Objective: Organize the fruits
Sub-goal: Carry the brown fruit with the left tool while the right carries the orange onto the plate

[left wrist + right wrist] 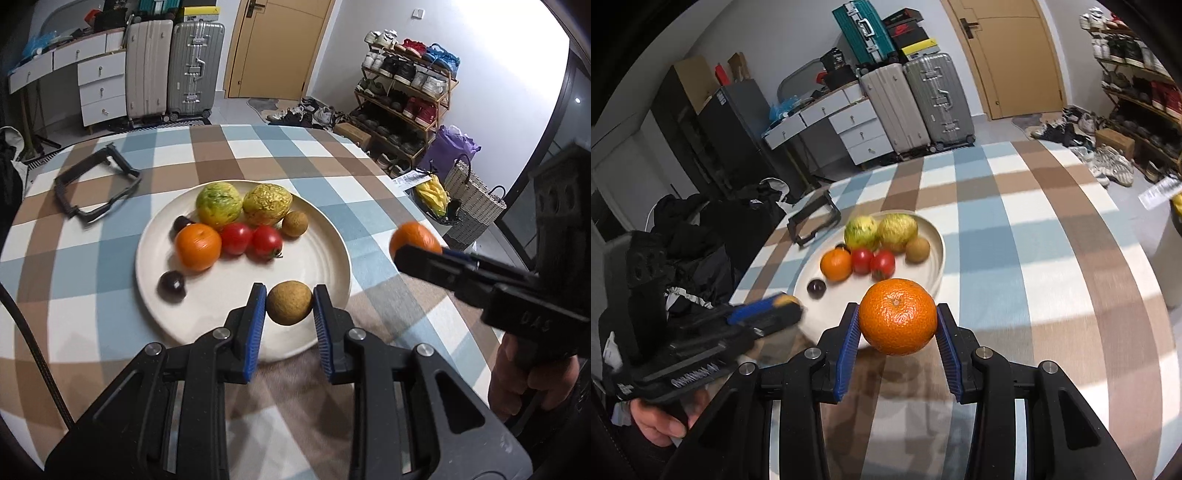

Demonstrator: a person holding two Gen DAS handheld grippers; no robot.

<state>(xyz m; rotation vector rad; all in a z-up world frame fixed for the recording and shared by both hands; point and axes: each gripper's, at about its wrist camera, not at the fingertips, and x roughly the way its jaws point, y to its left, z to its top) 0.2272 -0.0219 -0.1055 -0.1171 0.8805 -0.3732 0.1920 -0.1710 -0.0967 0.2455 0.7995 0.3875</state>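
A white plate (325, 266) on the checked tablecloth holds two yellow-green fruits (218, 204), an orange (198, 246), two tomatoes (251, 239), a brown kiwi-like fruit (294, 223) and two dark round fruits (172, 286). My left gripper (289, 303) is shut on a brown round fruit (289, 302) just above the plate's near rim. My right gripper (897, 320) is shut on an orange (897, 316), held above the table to the right of the plate (932, 266); it also shows in the left wrist view (415, 240).
A black frame-like object (96, 184) lies on the table left of the plate. Suitcases (173, 66), a drawer unit, a shoe rack (402, 92) and baskets (472, 206) stand beyond the table. Dark clothing (701, 236) lies off the table's left edge.
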